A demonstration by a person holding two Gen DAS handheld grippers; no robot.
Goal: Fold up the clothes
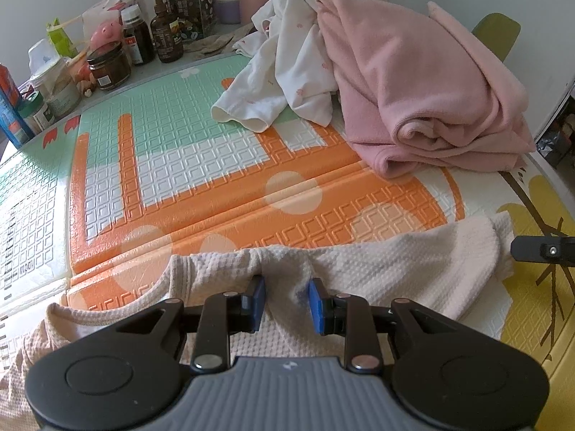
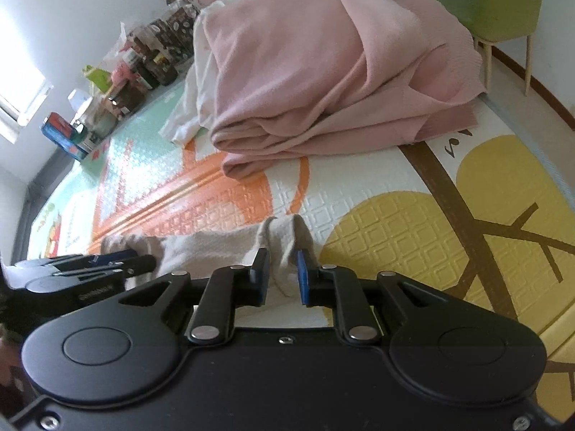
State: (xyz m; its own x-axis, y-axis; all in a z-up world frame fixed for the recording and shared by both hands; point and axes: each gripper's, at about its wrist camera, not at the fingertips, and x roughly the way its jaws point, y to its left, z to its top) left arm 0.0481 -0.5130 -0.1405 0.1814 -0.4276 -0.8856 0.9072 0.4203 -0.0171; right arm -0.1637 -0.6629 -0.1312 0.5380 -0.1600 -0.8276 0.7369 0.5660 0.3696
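Beige waffle-knit garment [image 1: 377, 273] lies bunched on play mat [image 1: 215, 179]; left gripper [image 1: 286, 300] & right gripper [image 2: 282, 273] each pinch a raised fold.

A cream waffle-knit garment [image 1: 377, 273] lies stretched sideways across the near part of the patterned mat, its upper edge bunched into raised folds at two spots. Farther back a pink fleece garment [image 1: 424, 82] sits loosely folded in a thick heap. A crumpled white garment with small pink prints [image 1: 287, 79] lies against its left side.
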